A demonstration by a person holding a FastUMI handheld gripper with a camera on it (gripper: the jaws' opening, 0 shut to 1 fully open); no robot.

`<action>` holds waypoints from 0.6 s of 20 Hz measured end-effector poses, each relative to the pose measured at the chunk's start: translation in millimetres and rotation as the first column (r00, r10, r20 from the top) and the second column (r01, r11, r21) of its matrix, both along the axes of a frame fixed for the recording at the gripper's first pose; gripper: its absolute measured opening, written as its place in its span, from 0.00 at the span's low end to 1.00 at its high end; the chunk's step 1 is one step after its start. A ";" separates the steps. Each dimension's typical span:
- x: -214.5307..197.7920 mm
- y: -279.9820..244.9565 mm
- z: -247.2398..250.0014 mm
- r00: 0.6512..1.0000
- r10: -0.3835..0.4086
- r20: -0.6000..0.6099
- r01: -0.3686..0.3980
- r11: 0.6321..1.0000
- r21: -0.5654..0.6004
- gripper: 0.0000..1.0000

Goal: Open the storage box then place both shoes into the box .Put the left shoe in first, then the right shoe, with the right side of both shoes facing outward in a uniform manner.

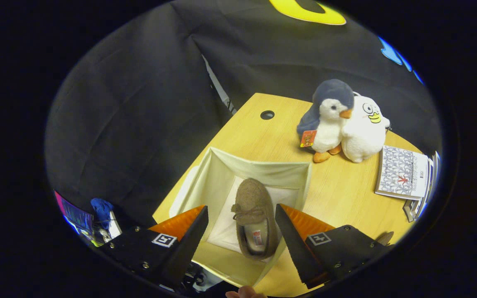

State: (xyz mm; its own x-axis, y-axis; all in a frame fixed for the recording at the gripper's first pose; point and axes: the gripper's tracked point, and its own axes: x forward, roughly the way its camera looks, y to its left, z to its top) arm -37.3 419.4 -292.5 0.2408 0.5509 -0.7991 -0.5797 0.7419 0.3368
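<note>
The wooden table (338,194) is the biggest thing here, running off toward one o'clock from the fingers. Sitting on its near corner is the storage box (259,167), open at the top, with pale fabric walls that look soft and likely to give if pushed. One brown slipper-style shoe (255,215) lies on the floor of the box, toe toward twelve o'clock, heel nearest the gripper. It seems light and floppy, with a fuzzy upper and a small bow; I'd judge the firm heel rim or the sidewall by the opening the best hold, since the soft upper would just squash.

The gripper (241,231) hangs above the box with its fingers spread wide, either side of the shoe and not touching it, holding nothing.

At two o'clock stand a penguin plush (327,120) and a white plush (362,132), touching one another, well apart from the box. Some booklets (404,171) lie at three o'clock. There is open tabletop between box and toys. A second shoe's tip may peek past the right finger, though I can't tell.
</note>
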 end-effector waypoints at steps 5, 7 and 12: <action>32.3 -65.6 28.1 0.992 -0.109 0.062 0.108 0.994 0.019 0.99; 40.2 -92.8 33.7 0.986 -0.149 0.073 0.148 0.989 0.021 0.99; 54.9 -156.6 35.6 0.966 -0.238 0.102 0.239 0.971 0.008 0.99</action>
